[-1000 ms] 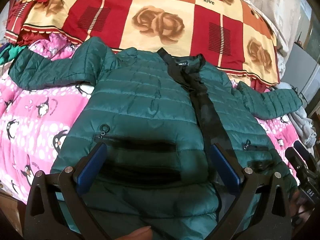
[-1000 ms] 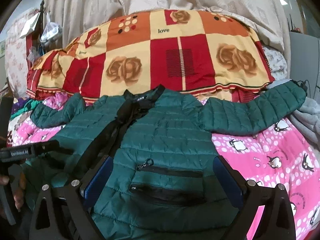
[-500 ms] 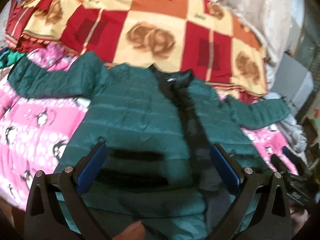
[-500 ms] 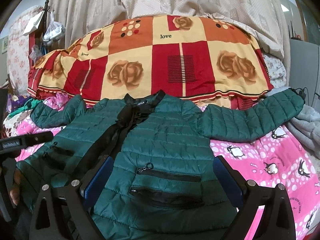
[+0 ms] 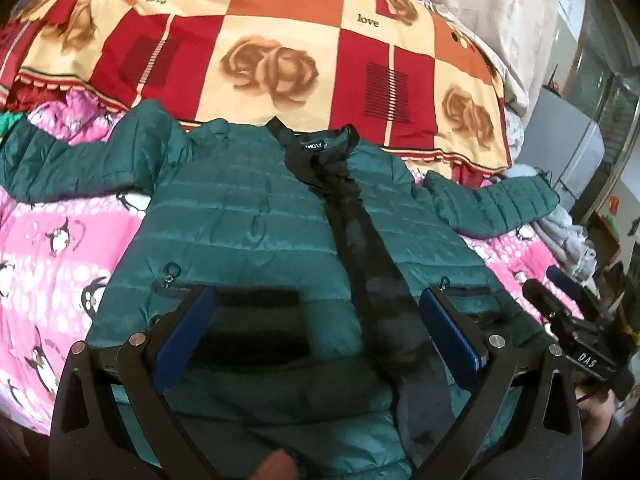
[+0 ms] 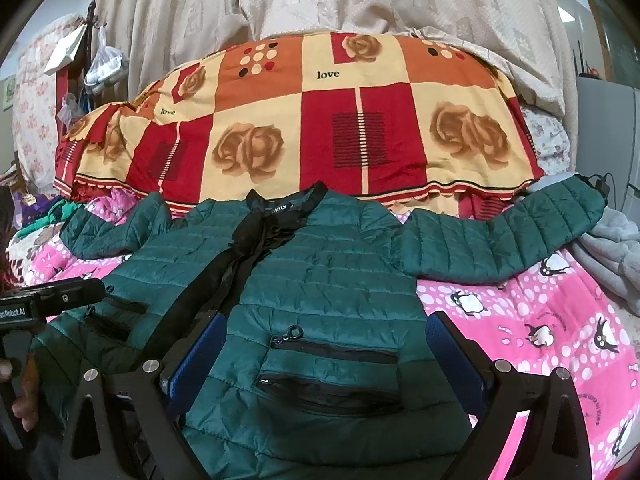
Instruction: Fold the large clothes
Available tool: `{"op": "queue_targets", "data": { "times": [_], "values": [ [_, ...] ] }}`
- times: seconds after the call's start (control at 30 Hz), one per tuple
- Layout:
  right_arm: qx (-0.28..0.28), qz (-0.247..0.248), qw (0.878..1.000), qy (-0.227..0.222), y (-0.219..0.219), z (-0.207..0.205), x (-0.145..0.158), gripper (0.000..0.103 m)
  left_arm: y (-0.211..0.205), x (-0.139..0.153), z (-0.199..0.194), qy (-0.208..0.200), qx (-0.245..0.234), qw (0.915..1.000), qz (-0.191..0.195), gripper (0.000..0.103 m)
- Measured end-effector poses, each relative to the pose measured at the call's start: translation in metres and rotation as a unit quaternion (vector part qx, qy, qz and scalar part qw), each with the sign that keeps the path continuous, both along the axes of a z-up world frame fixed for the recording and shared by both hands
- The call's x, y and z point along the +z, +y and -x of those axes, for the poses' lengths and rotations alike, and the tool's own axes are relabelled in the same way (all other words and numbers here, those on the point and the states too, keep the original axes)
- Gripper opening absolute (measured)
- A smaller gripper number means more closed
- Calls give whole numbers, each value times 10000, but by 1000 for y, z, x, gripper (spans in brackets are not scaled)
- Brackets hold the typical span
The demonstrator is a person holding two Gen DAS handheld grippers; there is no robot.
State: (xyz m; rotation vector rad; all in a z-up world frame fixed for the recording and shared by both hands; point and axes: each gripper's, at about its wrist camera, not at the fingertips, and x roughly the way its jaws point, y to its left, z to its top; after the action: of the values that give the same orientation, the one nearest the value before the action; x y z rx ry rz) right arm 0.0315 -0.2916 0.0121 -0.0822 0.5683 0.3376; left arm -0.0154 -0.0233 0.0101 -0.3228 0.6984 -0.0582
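Left gripper (image 5: 318,338): jaws spread wide, empty, over the jacket's hem
Right gripper (image 6: 326,354): likewise wide apart, holding nothing
Jacket (image 5: 256,216): front up, sleeves out, on the penguin blanket (image 5: 48,240)
Risk: slick padded fabric may slip from a shallow pinch
Containers: zipped pockets (image 6: 334,350), contents hidden

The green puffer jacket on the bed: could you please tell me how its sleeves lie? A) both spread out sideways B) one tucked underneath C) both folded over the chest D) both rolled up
A: the green puffer jacket lies flat, each sleeve stretched outward.
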Motion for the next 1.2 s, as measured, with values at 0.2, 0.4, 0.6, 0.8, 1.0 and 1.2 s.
{"op": "queue_targets", "data": {
  "times": [0.2, 0.4, 0.6, 0.8, 1.0, 1.2],
  "values": [
    [-6, 73, 10000, -32, 0, 2, 0, 99, 11, -8, -3, 296, 196, 9989, 303, 103],
    [-15, 97, 9999, -34, 1, 2, 0, 99, 11, -7, -3, 300, 215, 9990, 261, 103],
    [-20, 91, 9999, -37, 1, 1, 0, 99, 10, -7, -5, 351, 207, 9989, 212, 103],
    [-22, 96, 9999, -39, 1, 1, 0, 99, 12, -12, -8, 452, 236, 9985, 197, 103],
    [-24, 100, 9999, -37, 0, 1, 0, 99, 11, -13, -9, 485, 229, 9984, 156, 103],
    [-31, 98, 9999, -36, 0, 1, 0, 99, 10, -13, -9, 483, 229, 9984, 158, 103]
  ]
}}
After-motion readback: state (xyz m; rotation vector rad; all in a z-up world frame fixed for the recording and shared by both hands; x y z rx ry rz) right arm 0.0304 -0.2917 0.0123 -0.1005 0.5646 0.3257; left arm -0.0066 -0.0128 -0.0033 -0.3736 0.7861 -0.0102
